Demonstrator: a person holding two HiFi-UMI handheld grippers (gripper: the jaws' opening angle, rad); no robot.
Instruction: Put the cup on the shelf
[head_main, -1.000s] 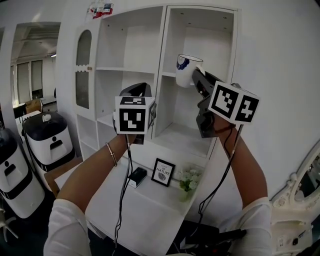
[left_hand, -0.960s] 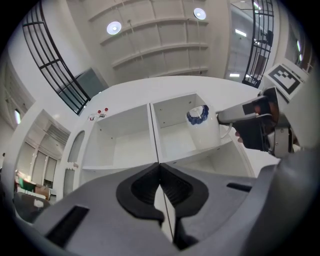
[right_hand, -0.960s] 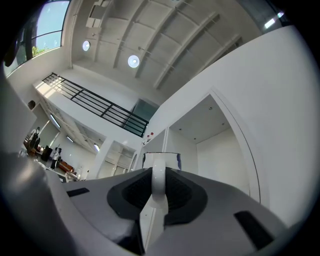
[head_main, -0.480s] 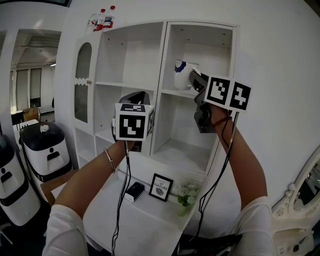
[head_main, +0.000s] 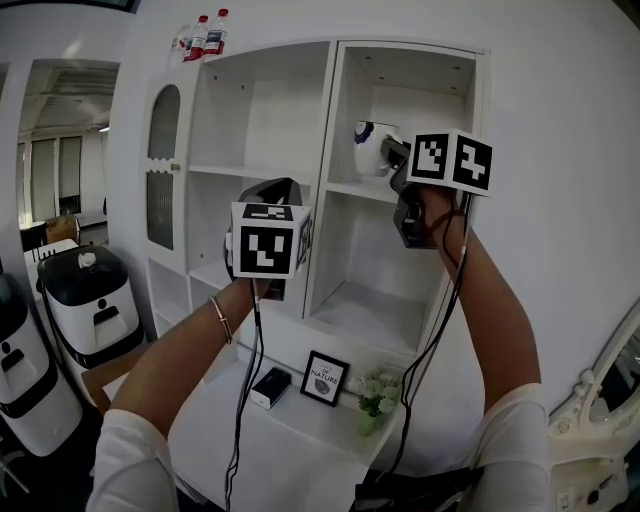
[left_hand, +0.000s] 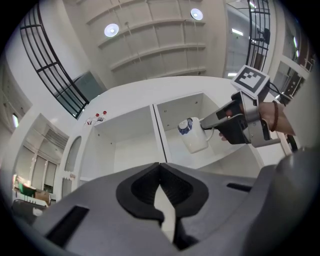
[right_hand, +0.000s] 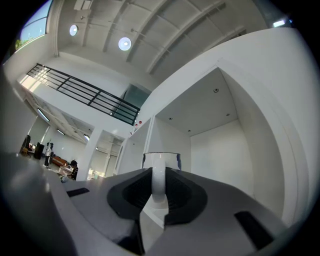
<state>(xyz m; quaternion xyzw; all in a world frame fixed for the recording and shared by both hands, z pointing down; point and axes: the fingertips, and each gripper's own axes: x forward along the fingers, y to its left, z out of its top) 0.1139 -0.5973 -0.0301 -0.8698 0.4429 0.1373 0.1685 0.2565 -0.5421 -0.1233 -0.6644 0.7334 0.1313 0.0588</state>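
Observation:
A white cup (head_main: 371, 147) with a blue mark hangs in front of the upper right compartment of the white shelf unit (head_main: 372, 190), just above its board. My right gripper (head_main: 393, 153) is shut on the cup's handle. In the right gripper view the handle (right_hand: 158, 181) stands upright between the pads of that gripper (right_hand: 158, 172), and the compartment's back wall fills the view beyond. My left gripper (head_main: 270, 188) is held lower, before the middle column, shut with nothing in it. The left gripper view shows its tips (left_hand: 160, 167) meeting, with the cup (left_hand: 192, 135) ahead.
Two bottles (head_main: 205, 35) stand on top of the shelf unit. On the white counter below are a framed picture (head_main: 325, 375), a small bunch of white flowers (head_main: 379, 390) and a black box (head_main: 272, 385). White-and-black machines (head_main: 90, 290) stand at the left.
My right gripper has carried the cup up and further toward the upper right compartment. The left gripper has risen a little.

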